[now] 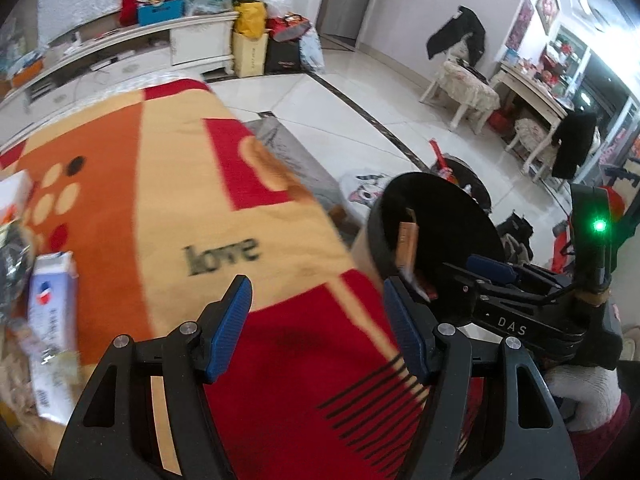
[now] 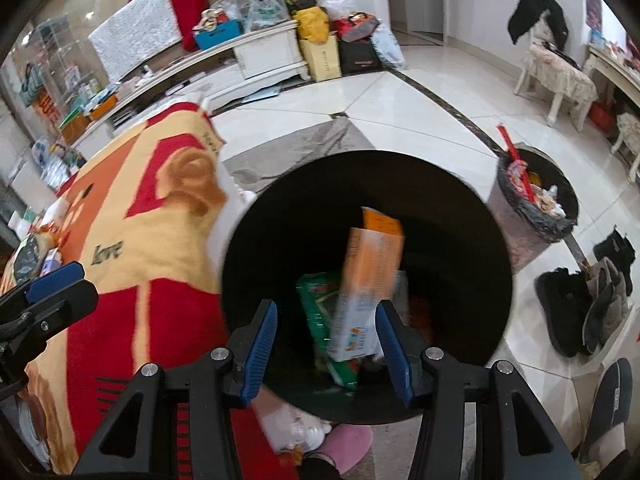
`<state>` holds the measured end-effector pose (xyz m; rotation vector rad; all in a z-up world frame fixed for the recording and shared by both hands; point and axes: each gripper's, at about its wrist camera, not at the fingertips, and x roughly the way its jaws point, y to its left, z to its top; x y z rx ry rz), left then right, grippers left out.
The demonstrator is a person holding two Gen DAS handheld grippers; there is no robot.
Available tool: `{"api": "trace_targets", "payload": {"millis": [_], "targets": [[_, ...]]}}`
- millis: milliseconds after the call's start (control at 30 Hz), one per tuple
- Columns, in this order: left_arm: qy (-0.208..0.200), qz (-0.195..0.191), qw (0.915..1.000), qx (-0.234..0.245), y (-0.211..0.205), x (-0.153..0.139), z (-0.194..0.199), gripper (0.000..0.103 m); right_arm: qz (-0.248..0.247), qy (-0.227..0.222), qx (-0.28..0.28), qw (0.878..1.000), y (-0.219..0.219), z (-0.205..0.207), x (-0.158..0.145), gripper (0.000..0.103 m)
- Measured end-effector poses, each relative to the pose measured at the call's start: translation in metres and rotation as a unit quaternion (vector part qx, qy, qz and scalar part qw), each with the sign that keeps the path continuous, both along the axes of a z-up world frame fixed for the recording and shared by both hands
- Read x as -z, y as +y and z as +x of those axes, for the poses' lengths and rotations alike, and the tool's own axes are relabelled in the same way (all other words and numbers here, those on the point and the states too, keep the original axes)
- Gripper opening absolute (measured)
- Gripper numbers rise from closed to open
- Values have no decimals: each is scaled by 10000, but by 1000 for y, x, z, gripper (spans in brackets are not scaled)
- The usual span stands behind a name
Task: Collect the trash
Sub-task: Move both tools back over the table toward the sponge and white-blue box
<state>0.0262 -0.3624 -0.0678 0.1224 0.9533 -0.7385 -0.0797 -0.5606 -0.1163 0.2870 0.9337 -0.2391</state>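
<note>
White floor tiles [image 2: 420, 92] surround a blanket-covered table [image 1: 168, 208]; both hand-held grippers [image 1: 318, 328] [image 2: 326, 344] gape, empty.

Daylight is pouring in from the glass doors [image 1: 608, 92] on the far right, blowing out to white glare up in that corner and bouncing off the glossy floor tiles [image 1: 340, 104]. Everything near my cameras is smearing: the blanket [image 1: 180, 200] print is going soft and the orange carton [image 2: 370, 280] in the black bin [image 2: 280, 216] is streaking. Bin interior is reading nearly pure black. Both fisheyes are bending the room hard, with dark vignetting eating the corners.
</note>
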Motion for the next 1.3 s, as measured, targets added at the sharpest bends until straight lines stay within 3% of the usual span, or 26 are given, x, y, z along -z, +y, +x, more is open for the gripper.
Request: {"api": "trace_targets", "payload": {"millis": [533,767,967,1167,1300], "targets": [[-47,54,9965,-837,150,-20,-5,67,84,4,-1416,9899,138,50,-5,50],[18,277,9899,-1391,248,-16,6,67,95,-41,-2004,9797,198,67,-10,50],[30,412,9808,-1904,306,-9,38,67,229,-113,-2194,9753,233,97,-16,50],[613,206,9700,-2343,347,19,73,67,575,-91,-2334,9706,270,140,-18,51],[915,-19,9710,-2209,355,29,66,67,458,162,-2530,9663,295,159,-7,52]]}}
